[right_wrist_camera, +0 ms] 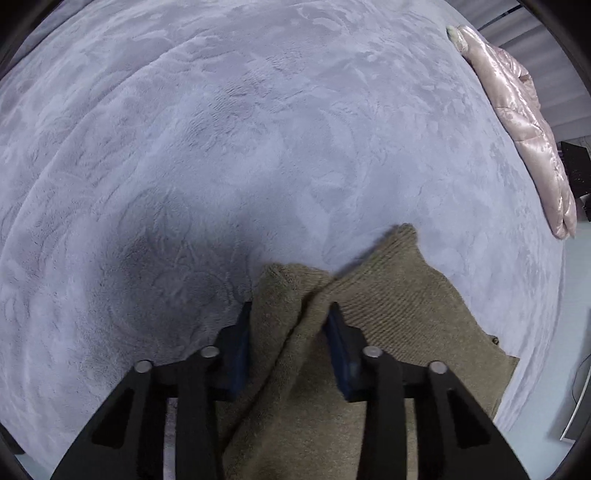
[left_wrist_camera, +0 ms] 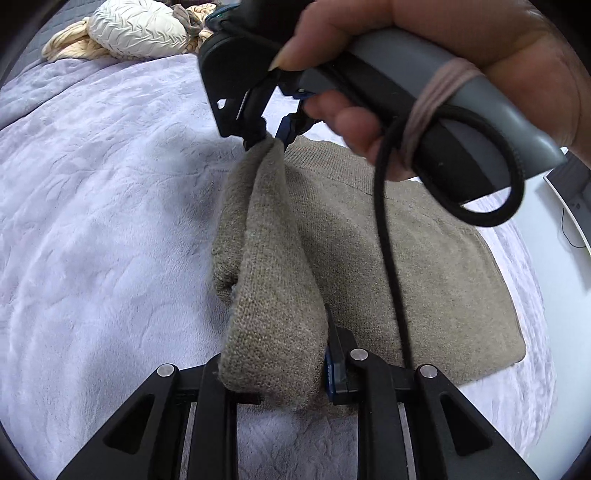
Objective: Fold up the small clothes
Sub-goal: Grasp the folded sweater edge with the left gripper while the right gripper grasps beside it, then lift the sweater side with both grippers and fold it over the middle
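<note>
- Fingers of the left gripper (left_wrist_camera: 275, 373) are closed on a thick fold of the olive knit sweater (left_wrist_camera: 406, 258); only the blue-padded finger on the right side shows, the other being hidden behind the cloth.
- Fingers of the right gripper (right_wrist_camera: 288, 332) stand on either side of a bunched ridge of the sweater (right_wrist_camera: 399, 314) with cloth filling the gap between the blue pads, so they grip it.
- From the left wrist view, the lifted strip of sweater runs as a long band from the near gripper up to the right gripper (left_wrist_camera: 266, 134), which pinches its far end; the band's long axis points away from the camera.
- Beneath and to the right of the band, the rest of the sweater lies flat on the lavender blanket (left_wrist_camera: 92, 221).
- Only the left wrist view shows the right hand (left_wrist_camera: 443, 55) around the grey handle, a black cord (left_wrist_camera: 391, 258) hanging across the sweater, and a cream pillow (left_wrist_camera: 136, 29) far back.
- Only the right wrist view shows a pink padded jacket (right_wrist_camera: 528, 122) at the blanket's (right_wrist_camera: 221, 129) far right edge, well apart from the sweater.
</note>
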Tool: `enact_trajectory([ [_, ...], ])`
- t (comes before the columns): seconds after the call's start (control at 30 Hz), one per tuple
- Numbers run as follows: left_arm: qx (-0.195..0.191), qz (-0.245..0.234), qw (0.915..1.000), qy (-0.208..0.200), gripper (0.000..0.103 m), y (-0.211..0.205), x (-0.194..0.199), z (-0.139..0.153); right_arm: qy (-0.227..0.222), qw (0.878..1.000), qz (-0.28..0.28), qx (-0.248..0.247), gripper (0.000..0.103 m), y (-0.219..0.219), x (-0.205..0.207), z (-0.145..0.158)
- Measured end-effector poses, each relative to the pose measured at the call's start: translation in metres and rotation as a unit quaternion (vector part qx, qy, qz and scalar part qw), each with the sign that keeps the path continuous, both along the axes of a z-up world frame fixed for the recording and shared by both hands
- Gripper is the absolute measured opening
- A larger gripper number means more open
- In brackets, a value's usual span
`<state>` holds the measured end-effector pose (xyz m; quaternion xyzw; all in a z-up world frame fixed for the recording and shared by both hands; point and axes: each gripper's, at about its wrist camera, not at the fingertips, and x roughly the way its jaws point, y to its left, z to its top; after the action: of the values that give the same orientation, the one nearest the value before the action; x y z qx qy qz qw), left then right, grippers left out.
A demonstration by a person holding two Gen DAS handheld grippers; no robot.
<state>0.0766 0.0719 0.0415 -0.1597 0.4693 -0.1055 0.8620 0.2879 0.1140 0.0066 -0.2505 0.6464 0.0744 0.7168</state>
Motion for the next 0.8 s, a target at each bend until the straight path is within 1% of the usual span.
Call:
enact_trajectory([
  [0.1, 0.009, 0.0, 1.0, -0.002, 0.023, -0.009, -0.003, 0.007, -0.004, 1.0, -0.002, 0.024, 0.02, -0.01, -0.002, 0.014],
  [0.27, 0.02, -0.001, 0.9998, -0.006, 0.022, -0.021, -0.01, 0.02, -0.019, 0.999, 0.015, 0.04, 0.019, -0.014, -0.011, 0.034],
  [0.37, 0.036, -0.001, 0.9993, -0.01, 0.022, -0.025, -0.012, 0.027, -0.024, 0.998, 0.018, 0.058, 0.019, -0.018, -0.011, 0.045],
  [0.47, 0.068, -0.006, 0.9974, -0.02, 0.022, -0.04, -0.016, 0.035, -0.027, 0.996, 0.024, 0.087, 0.019, -0.032, -0.011, 0.056],
  [0.6, 0.111, -0.007, 0.9935, -0.023, 0.022, -0.062, -0.017, 0.041, -0.029, 0.992, 0.035, 0.12, 0.019, -0.056, -0.009, 0.069],
  [0.67, 0.128, -0.007, 0.9915, -0.023, 0.022, -0.073, -0.018, 0.045, -0.028, 0.99, 0.033, 0.131, 0.018, -0.072, -0.001, 0.071],
  [0.73, 0.156, -0.007, 0.9875, -0.023, 0.021, -0.085, -0.019, 0.047, -0.026, 0.989, 0.034, 0.145, 0.018, -0.082, -0.001, 0.075],
  [0.8, 0.189, -0.012, 0.9816, -0.026, 0.021, -0.099, -0.021, 0.053, -0.024, 0.987, 0.036, 0.157, 0.018, -0.093, 0.001, 0.079],
])
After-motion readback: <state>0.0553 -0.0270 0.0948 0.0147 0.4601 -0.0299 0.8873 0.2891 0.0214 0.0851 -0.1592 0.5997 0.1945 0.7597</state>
